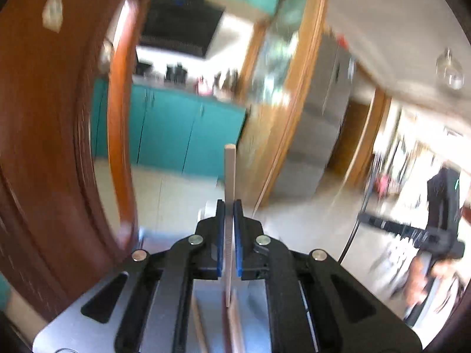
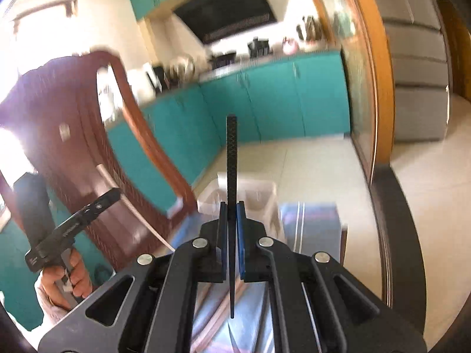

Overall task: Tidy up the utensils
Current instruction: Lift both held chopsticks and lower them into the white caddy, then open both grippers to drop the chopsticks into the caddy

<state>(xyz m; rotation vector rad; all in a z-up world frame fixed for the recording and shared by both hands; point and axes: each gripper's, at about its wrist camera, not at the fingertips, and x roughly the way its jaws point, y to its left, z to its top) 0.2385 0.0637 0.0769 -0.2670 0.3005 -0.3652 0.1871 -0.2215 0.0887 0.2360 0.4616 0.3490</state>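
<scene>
left gripper (image 1: 229, 206) has its blue-padded jaws pinched nearly closed on a pale, slender wooden chopstick (image 1: 229, 173), which stands upright through the pads, its squared end poking well above the fingertips and its thin end hanging below them. right gripper (image 2: 232, 207) is pinched the same way on a black, textured chopstick (image 2: 231, 153), also upright, the tapered tip hanging below the jaws. beneath each gripper lies a shiny grey tray surface (image 1: 259, 303) with a few blurred, reddish-brown sticks (image 1: 235, 317) on it. just ahead of the right gripper sits a clear plastic bin (image 2: 259, 197), with a blue striped cloth (image 2: 312, 223) beside it. farther off are teal kitchen cabinets (image 2: 273, 100) and pale floor. in the right wrist view the person's left hand (image 2: 61, 279) shows off to the left, gripping its handle.

both views are smeared, so the hands seem to be moving fast. each chopstick is clamped at one narrow spot along a smooth shaft, so a quick swing could let it pivot or slide out through the pads. the long free ends could also knock the bin's rim, or each other, if the hands converge.
</scene>
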